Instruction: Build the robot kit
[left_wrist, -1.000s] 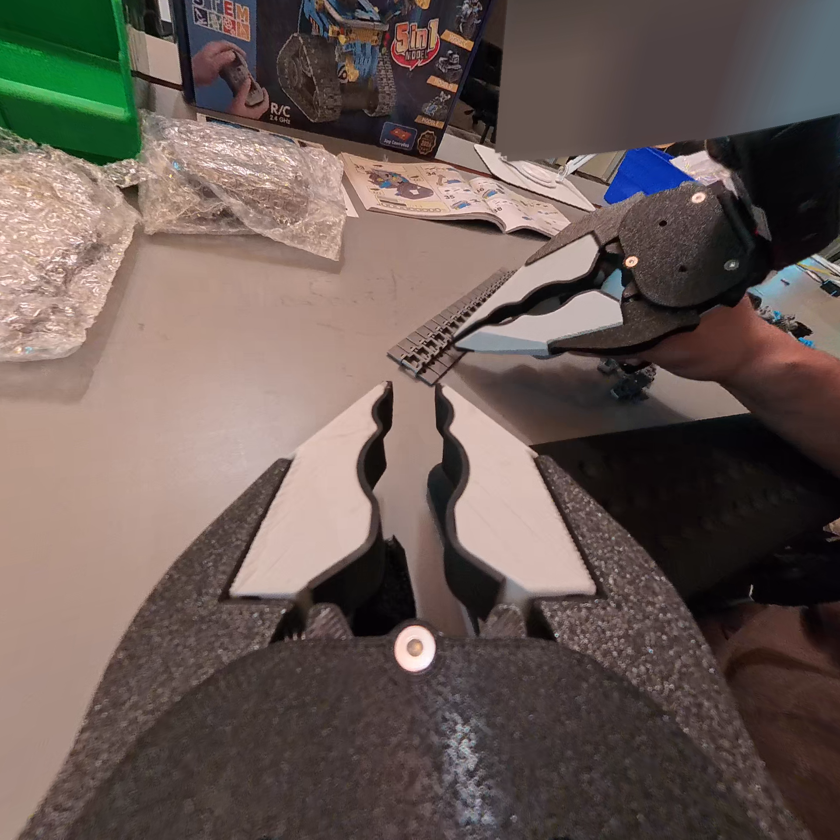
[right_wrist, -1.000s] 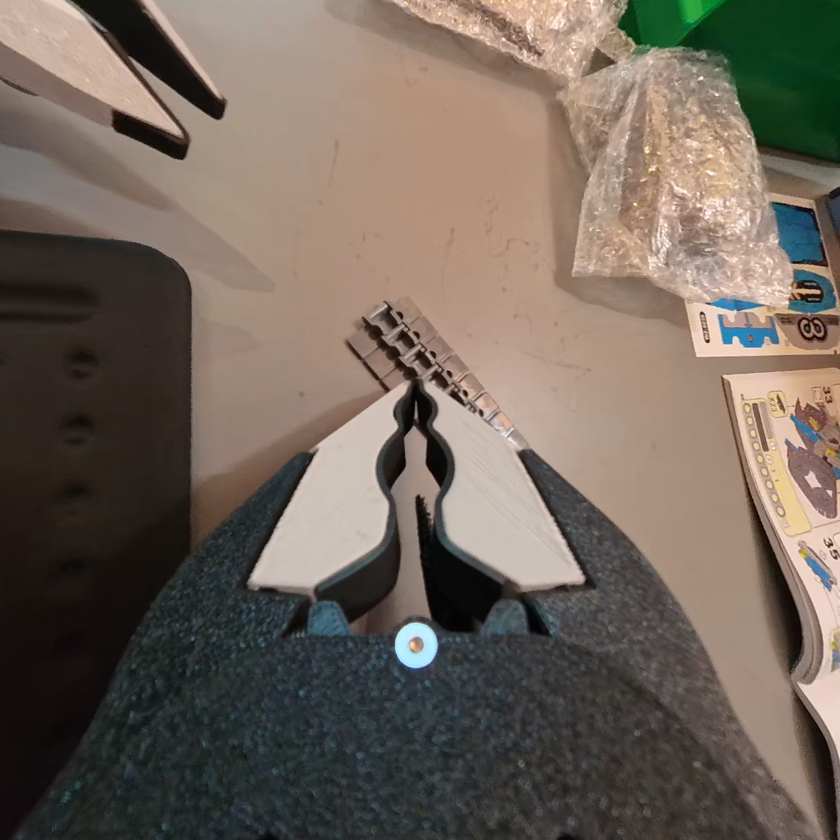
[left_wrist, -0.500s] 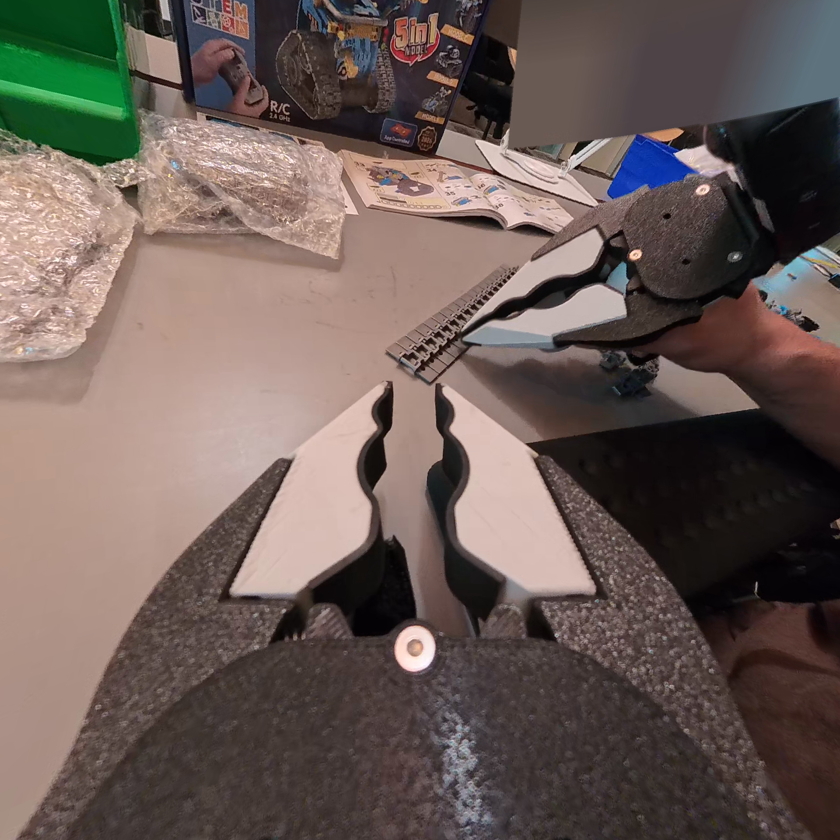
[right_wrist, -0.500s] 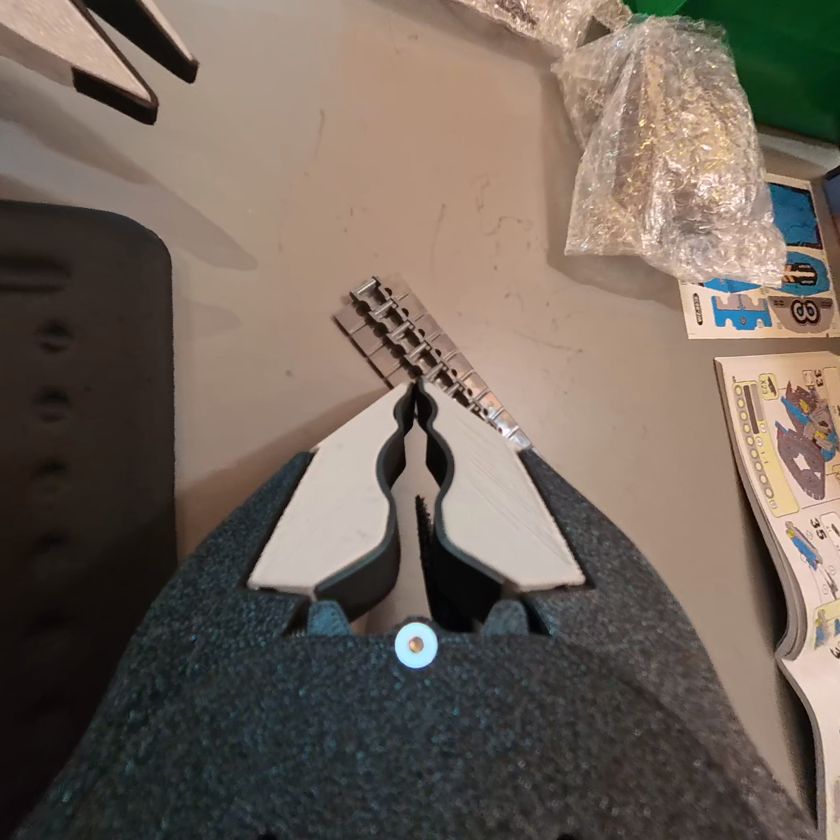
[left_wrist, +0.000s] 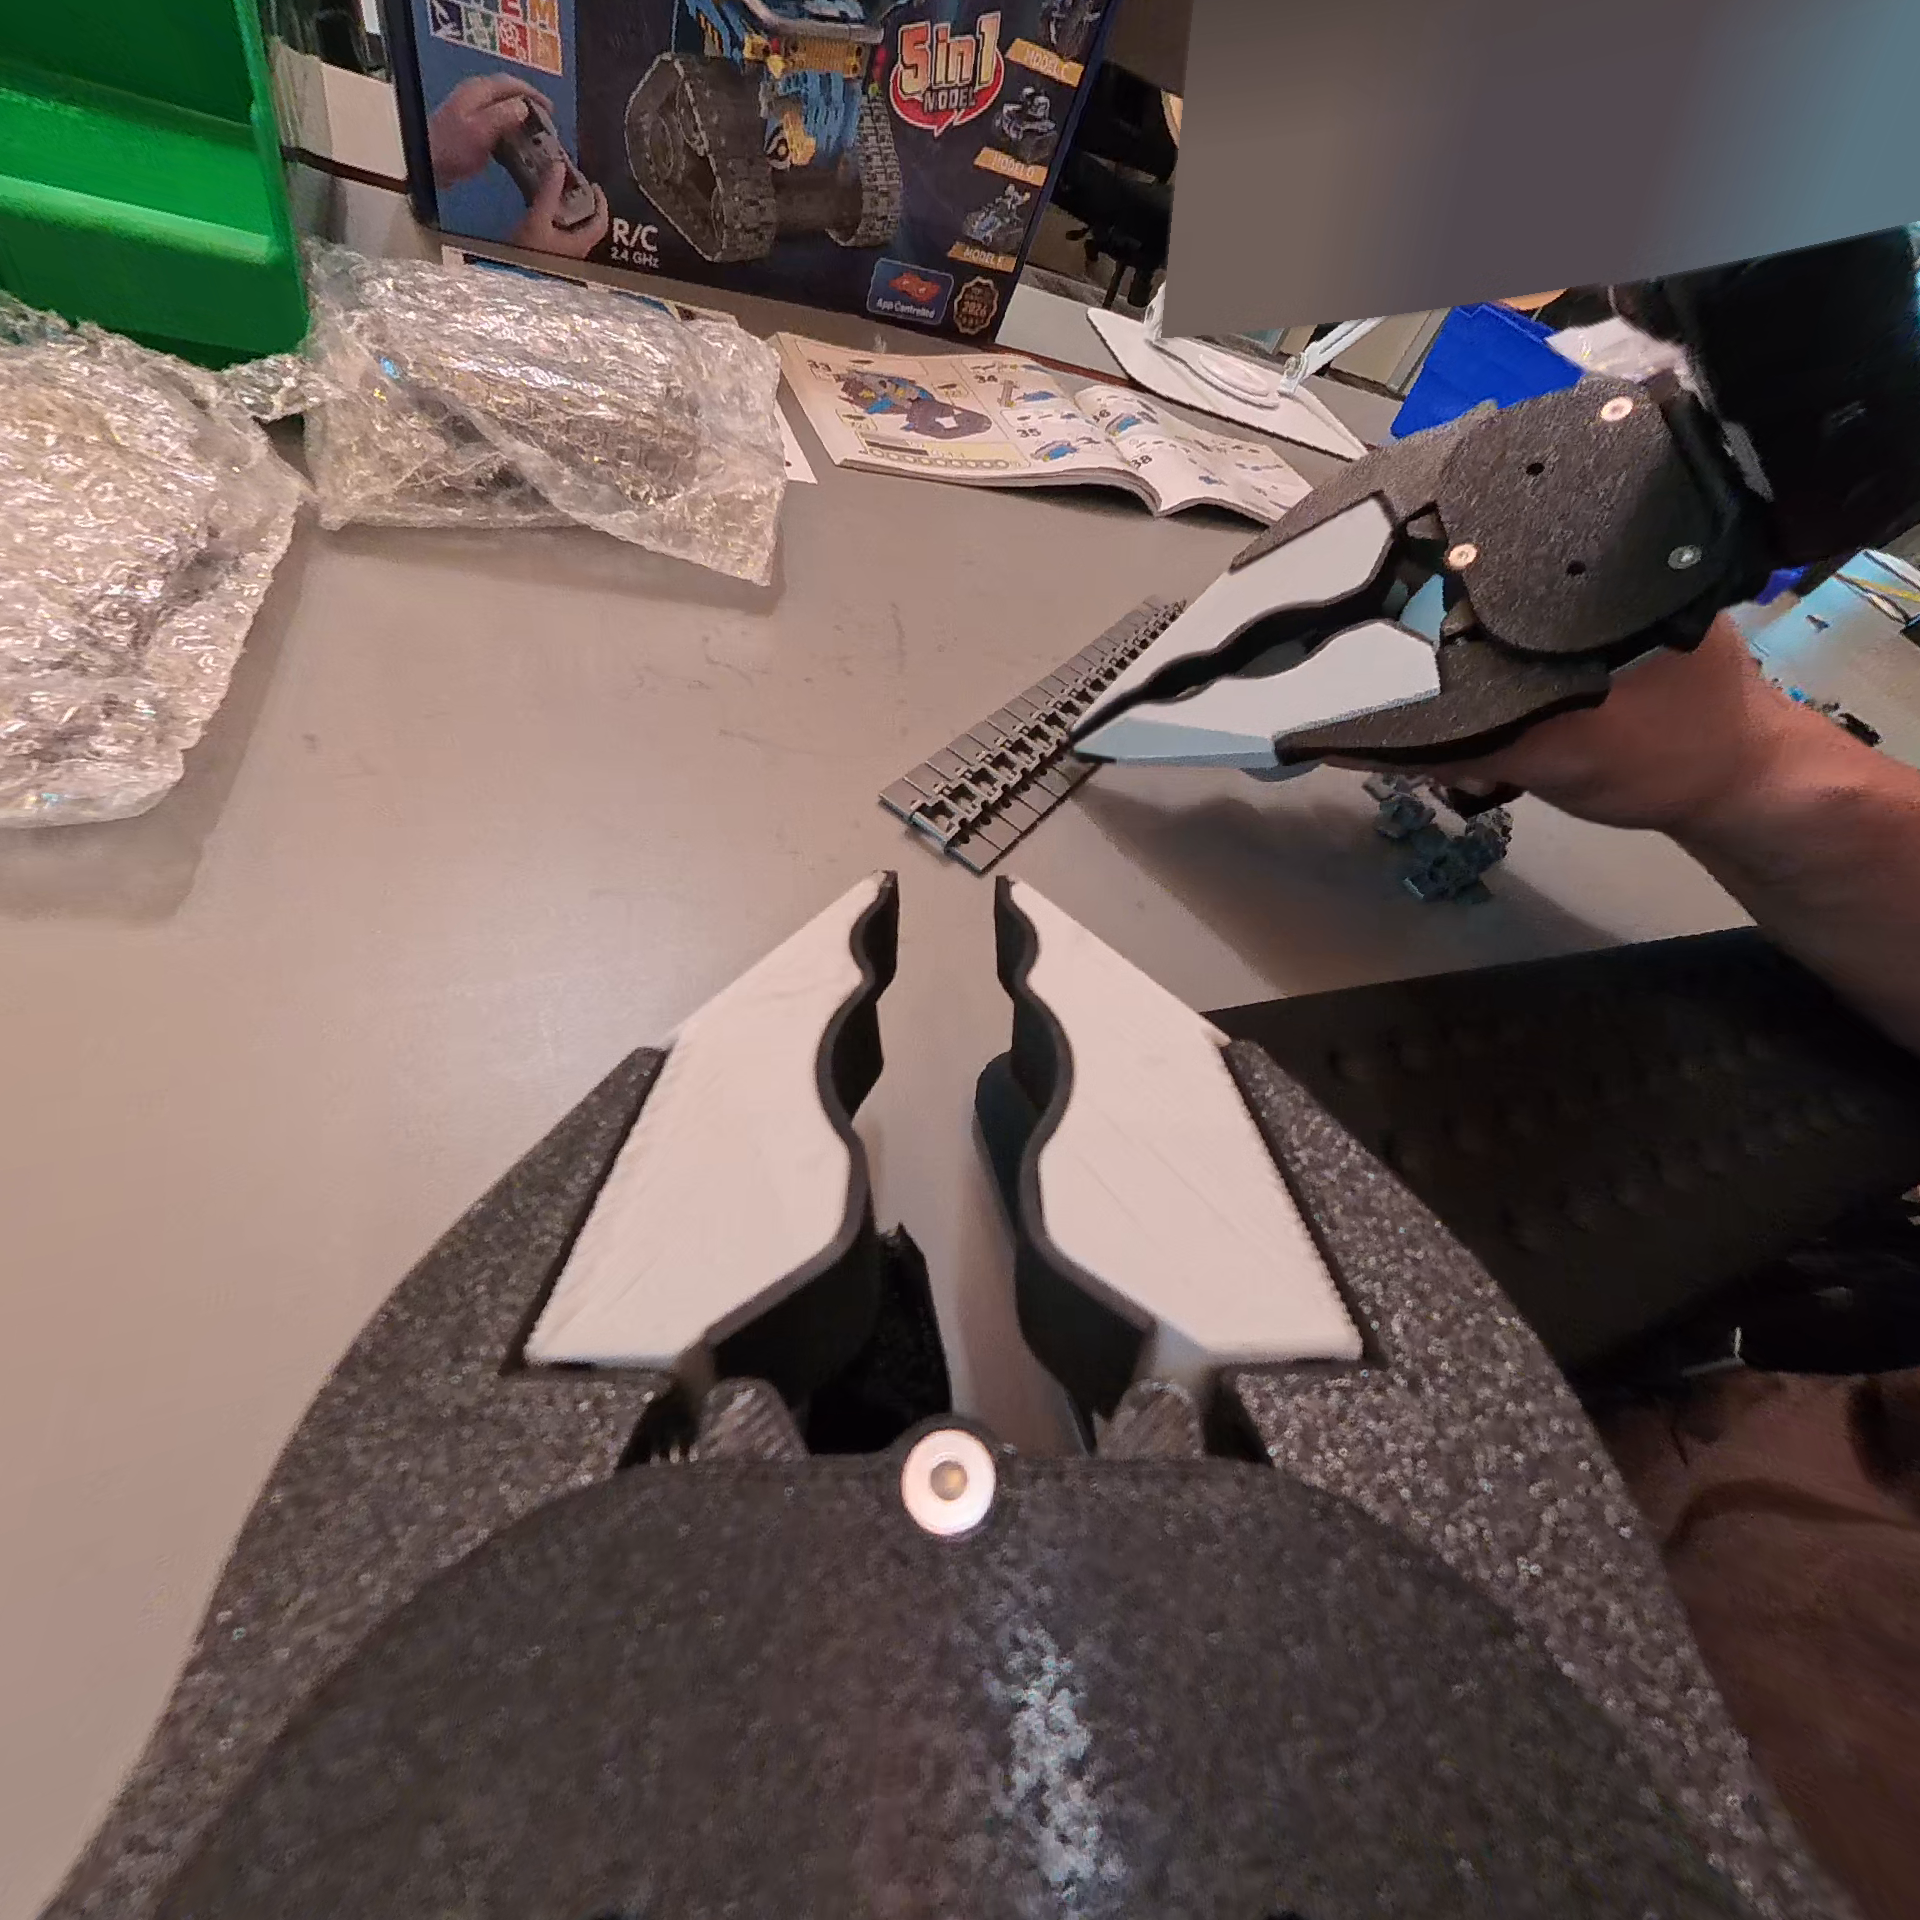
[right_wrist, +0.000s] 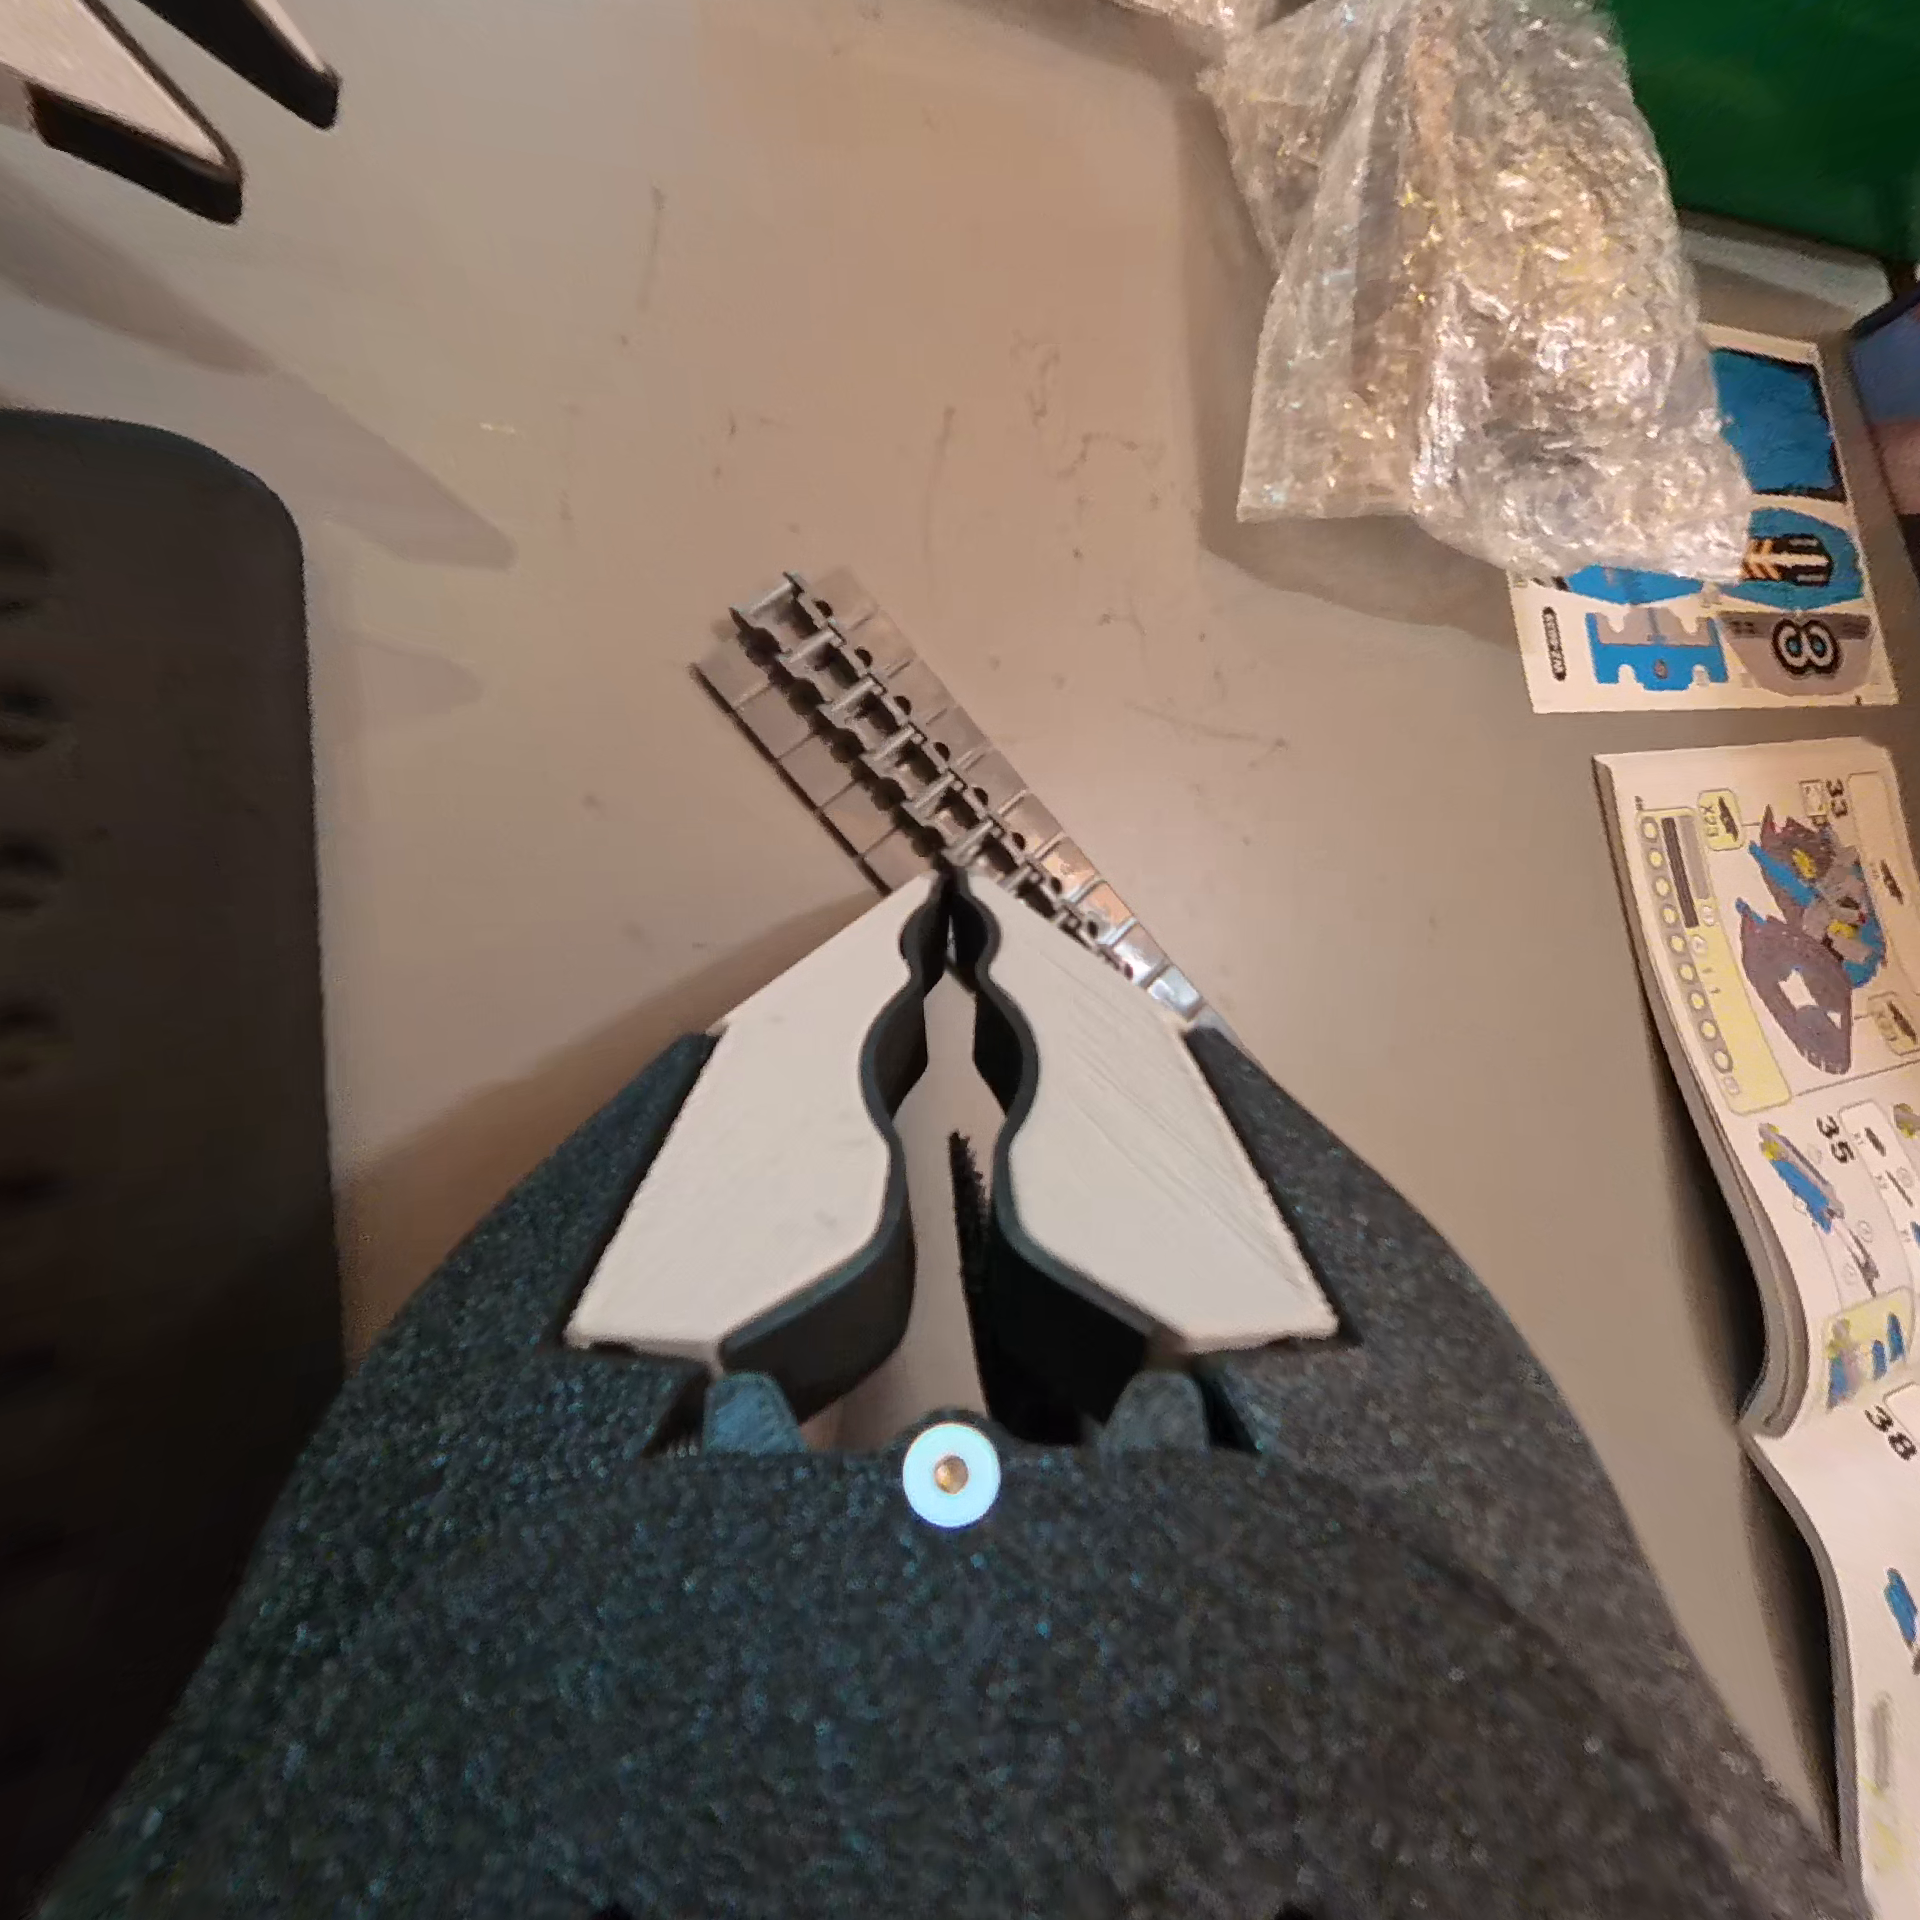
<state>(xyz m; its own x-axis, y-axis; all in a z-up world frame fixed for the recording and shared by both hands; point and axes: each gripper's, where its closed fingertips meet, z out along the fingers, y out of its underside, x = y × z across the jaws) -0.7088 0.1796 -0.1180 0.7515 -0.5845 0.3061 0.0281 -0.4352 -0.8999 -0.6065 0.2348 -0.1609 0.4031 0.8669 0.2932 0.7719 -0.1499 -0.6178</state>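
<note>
Counter space, grey and scuffed, carries everything we see. At its far edge stands a toy box beside a green bin; two bubble-wrap bundles lie in front of them, with an open instruction booklet to their right and a sticker sheet near it. A black mat sits at the near edge. Our right gripper has its fingers clenched, tips down against a grey tread strip lying flat mid-counter; we cannot tell whether they pinch it. Our left gripper hovers just short of the strip's near end, fingers released with a narrow gap.
</note>
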